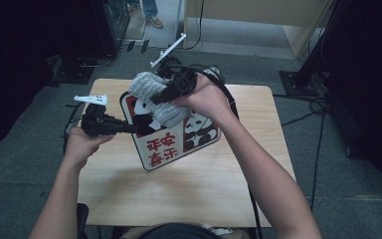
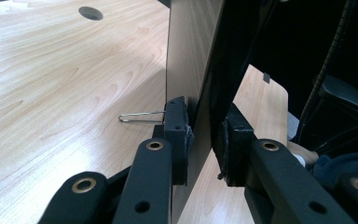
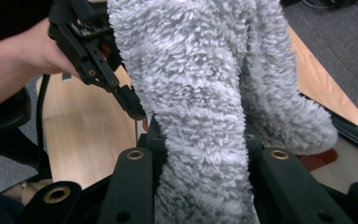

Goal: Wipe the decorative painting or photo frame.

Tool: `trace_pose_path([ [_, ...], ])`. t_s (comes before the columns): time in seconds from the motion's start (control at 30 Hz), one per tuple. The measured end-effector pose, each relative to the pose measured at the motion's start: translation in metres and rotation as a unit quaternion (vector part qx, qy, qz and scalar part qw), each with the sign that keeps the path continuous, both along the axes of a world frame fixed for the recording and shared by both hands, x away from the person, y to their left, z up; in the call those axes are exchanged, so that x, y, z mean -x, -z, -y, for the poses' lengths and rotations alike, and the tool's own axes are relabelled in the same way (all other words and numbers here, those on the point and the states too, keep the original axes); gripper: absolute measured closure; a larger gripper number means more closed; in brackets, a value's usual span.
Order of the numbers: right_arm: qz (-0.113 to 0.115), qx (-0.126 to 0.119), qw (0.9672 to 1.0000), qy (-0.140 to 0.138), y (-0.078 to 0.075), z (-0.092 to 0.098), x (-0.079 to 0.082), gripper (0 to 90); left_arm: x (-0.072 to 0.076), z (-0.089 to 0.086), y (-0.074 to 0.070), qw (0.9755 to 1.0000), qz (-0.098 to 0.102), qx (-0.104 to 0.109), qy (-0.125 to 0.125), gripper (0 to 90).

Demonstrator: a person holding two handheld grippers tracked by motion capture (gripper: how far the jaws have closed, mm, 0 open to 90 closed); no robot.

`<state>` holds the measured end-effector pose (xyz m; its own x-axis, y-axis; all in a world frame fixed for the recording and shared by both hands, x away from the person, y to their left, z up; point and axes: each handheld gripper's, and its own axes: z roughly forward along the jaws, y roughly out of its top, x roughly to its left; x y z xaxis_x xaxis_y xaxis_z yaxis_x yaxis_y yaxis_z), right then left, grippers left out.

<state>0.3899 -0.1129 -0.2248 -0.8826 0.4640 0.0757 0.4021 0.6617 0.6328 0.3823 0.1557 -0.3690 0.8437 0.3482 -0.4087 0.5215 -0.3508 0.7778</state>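
Right gripper (image 1: 155, 98) clamps a fluffy grey cloth (image 1: 154, 97) against the panda board (image 1: 171, 144); left gripper (image 1: 133, 129) pinches the board's edge.

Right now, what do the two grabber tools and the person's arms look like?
Both are black. The left gripper and right gripper each carry a white bar on top. Their jaws are flat black links with brass-coloured rivets. Black cables trail from them. The person's forearms are bare, no sleeves showing.

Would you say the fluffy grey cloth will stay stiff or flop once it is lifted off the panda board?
Probably floppy: the grey cloth droops in folds from the right gripper. Likely light, and its thick pile should resist slipping. The panda board looks rigid beneath it.
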Motion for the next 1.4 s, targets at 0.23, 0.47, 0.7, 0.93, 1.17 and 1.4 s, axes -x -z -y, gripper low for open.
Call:
trace_pose_path([
  [0.23, -0.009, 0.013, 0.9999, -0.005, 0.013, -0.007, -0.001, 68.1, -0.001, -0.001, 0.000, 1.0000, -0.002, -0.001, 0.003, 76.6],
  [0.47, -0.016, 0.008, 0.9998, -0.004, 0.029, -0.004, 0.000, 68.1, 0.000, 0.000, 0.000, 1.0000, 0.000, -0.003, 0.004, 76.6],
  [0.7, -0.027, 0.002, 0.9996, -0.010, 0.044, -0.004, 0.001, 68.0, 0.001, 0.000, 0.000, 1.0000, 0.001, -0.006, 0.004, 76.8],
  [0.93, -0.036, 0.002, 0.9993, -0.013, 0.059, -0.003, 0.003, 67.9, 0.001, 0.001, -0.001, 1.0000, 0.002, -0.006, 0.005, 76.8],
  [1.17, -0.036, -0.003, 0.9992, -0.016, 0.069, -0.001, 0.005, 67.9, 0.001, 0.001, 0.000, 1.0000, 0.002, -0.006, 0.005, 76.7],
  [1.4, -0.038, -0.001, 0.9991, -0.018, 0.082, 0.000, 0.009, 67.8, 0.001, 0.001, 0.000, 1.0000, 0.001, -0.006, 0.006, 76.6],
])
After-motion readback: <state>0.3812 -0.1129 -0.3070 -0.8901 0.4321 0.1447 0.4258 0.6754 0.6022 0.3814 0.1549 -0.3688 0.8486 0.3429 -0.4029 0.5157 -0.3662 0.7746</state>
